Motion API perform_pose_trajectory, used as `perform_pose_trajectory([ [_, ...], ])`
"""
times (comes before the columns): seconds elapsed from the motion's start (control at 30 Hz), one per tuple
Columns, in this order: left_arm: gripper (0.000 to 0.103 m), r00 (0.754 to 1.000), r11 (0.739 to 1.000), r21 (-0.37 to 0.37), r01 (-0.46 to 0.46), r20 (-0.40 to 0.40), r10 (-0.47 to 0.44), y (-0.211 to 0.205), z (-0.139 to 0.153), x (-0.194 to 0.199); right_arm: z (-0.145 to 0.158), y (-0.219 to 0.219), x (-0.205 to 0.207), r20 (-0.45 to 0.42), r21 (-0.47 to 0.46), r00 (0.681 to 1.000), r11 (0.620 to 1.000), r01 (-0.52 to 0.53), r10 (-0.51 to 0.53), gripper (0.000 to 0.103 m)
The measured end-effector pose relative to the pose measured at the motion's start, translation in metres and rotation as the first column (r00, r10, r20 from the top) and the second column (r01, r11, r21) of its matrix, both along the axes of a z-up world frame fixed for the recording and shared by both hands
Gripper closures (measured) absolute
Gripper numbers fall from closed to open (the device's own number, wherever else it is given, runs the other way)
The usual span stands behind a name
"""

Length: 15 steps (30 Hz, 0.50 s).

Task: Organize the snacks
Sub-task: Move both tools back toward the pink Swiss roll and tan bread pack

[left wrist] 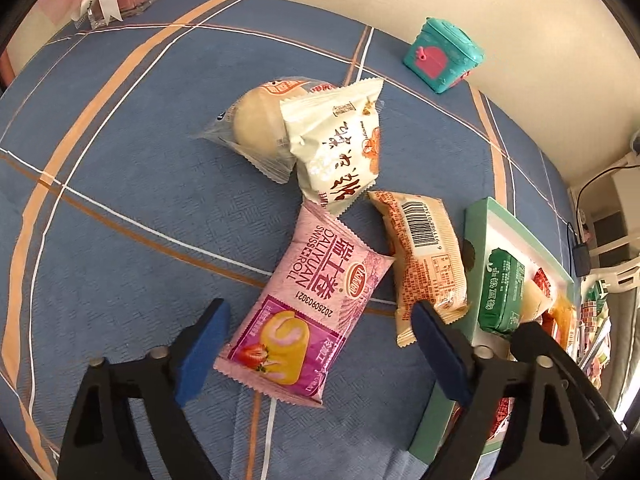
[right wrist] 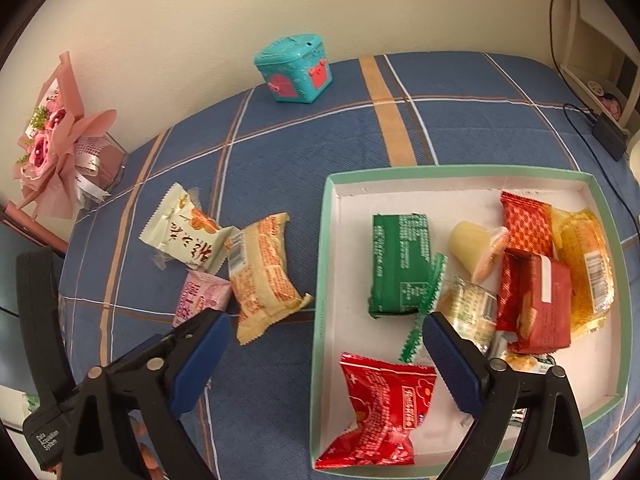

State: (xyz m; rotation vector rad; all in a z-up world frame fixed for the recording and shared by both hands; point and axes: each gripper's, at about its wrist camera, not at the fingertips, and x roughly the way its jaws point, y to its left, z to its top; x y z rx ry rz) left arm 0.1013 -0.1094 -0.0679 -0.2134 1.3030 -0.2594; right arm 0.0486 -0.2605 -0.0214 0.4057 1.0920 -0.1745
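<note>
Left gripper [left wrist: 320, 354] over the pink roll pack [left wrist: 308, 312], wide apart and not yet pinching; right gripper [right wrist: 326, 354] released and empty above the tray [right wrist: 322, 280].

Best done by lowering the left fingers [left wrist: 204, 354] straight down either side of the pack's lower half, closing only once both pads flank it, pinching the body rather than the crimped end, then lifting clear of the orange pack [left wrist: 428, 264] just beside it before carrying to the tray at right. Pack lying flat on the blue checked cloth [left wrist: 120, 200], outside the tray, with 3 other snacks nearby. Readable on pink pack: "DALIYUAN SWISS ROLL", "20250903021", strawberry picture. Barcode on orange pack; Chinese script on cream pack [left wrist: 336, 148], unread. "Data Acquisition System" on a gripper body in the right view.
</note>
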Motion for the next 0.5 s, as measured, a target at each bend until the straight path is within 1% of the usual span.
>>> perform_pose_trajectory([
  [0.03,0.022,1.0,1.0,0.001,0.003,-0.001,-0.003,-0.001,-0.002,0.002,0.0,0.002,0.001,0.004,0.001,1.0,1.0,-0.006,0.006,0.008],
  [0.2,0.03,1.0,1.0,-0.01,-0.01,-0.009,0.01,0.006,-0.006,0.007,0.002,0.009,0.012,0.03,0.005,0.999,0.999,-0.035,0.035,0.012],
  [0.33,0.037,1.0,1.0,-0.004,-0.028,-0.013,0.027,0.012,-0.006,0.009,-0.001,0.015,0.019,0.03,0.012,0.998,0.998,-0.059,0.058,0.018],
  [0.5,0.037,0.997,0.997,-0.019,-0.07,-0.019,0.07,0.03,-0.006,0.012,-0.005,0.022,0.027,0.032,0.029,0.996,0.996,-0.08,0.079,0.021],
])
